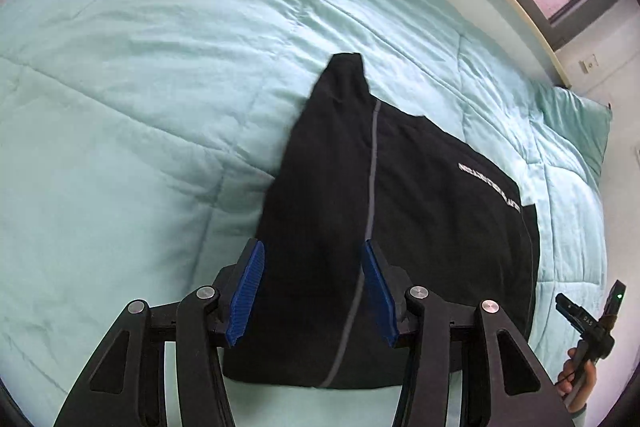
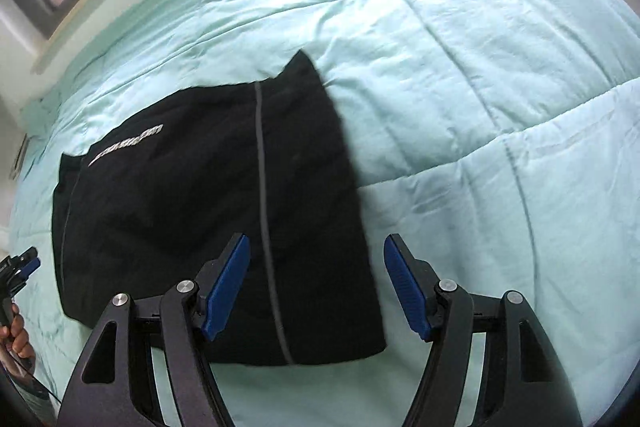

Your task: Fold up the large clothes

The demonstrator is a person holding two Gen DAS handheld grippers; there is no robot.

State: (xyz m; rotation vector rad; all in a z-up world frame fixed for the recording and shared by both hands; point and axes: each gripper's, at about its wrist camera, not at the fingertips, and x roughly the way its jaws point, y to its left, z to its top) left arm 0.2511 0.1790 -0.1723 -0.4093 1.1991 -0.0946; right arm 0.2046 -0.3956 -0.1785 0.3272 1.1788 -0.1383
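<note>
Left tool (image 1: 312,291), right tool (image 2: 316,291): both apart, empty; one black garment (image 2: 200,207) on one quilt (image 2: 480,67).

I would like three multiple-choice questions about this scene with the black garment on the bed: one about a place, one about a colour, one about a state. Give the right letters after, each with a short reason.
1. Where does the black garment lie?
A. on the mint-green quilt
B. on a wooden floor
C. in a basket

2. What colour are the pads of the left tongs?
A. red
B. blue
C. white

3. In what state are the right tongs?
A. shut on the garment
B. shut on the quilt
C. open, holding nothing

Answers:
1. A: the mint-green quilt shows on every visible side of the garment.
2. B: both ribbed pads are plainly blue.
3. C: the jaws stand apart above the garment's near corner, and no cloth is pinched between them.
</note>
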